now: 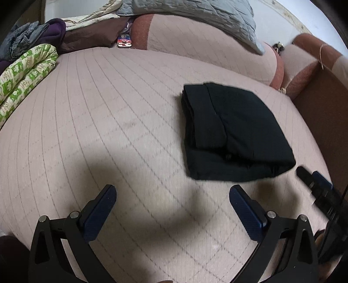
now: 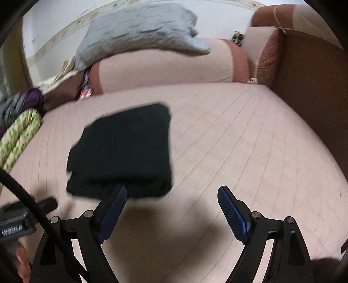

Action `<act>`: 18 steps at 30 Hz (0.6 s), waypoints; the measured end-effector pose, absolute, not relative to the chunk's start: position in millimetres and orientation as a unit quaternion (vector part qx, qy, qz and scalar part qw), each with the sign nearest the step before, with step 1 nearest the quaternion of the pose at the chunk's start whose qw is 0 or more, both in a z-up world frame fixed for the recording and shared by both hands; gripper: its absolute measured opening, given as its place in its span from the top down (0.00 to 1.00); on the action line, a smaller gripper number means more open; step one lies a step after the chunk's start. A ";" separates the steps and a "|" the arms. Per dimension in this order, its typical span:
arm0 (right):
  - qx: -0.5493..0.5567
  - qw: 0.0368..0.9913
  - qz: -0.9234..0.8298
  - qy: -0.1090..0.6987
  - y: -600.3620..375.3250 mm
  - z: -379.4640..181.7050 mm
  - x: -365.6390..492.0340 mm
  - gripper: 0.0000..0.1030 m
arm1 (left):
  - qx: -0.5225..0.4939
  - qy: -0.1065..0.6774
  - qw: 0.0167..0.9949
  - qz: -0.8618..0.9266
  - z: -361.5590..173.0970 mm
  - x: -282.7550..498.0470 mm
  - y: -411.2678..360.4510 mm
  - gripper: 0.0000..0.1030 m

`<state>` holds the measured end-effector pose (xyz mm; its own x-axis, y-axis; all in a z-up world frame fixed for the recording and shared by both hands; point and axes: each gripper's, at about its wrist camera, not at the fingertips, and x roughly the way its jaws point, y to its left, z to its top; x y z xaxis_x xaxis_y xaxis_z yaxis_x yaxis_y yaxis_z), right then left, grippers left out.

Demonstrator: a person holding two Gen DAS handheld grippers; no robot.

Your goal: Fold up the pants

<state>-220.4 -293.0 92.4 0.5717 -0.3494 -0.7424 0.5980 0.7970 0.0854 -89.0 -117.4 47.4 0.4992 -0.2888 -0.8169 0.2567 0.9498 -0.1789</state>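
Pants (image 1: 235, 132): black, folded into a compact stack, lying on the bed (image 1: 97, 122); at 1 o'clock in the left view, 11 o'clock in the right view.
Left gripper (image 1: 173, 196): released, jaws wide apart, holding nothing, short of the pants.
Right gripper (image 2: 171, 194): released, jaws spread, empty; left finger (image 2: 115, 209) overlaps the pants' near edge in view, contact unclear.
Bedding: grey quilt (image 1: 195, 15) at 12 o'clock; green patterned roll (image 1: 24, 74) at 10 o'clock.
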 end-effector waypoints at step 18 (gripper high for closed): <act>0.397 0.815 -0.093 0.412 -418.4 29.3 -111.3 0.11 | -0.014 0.516 0.833 -0.199 50.9 13.1 -171.0 0.00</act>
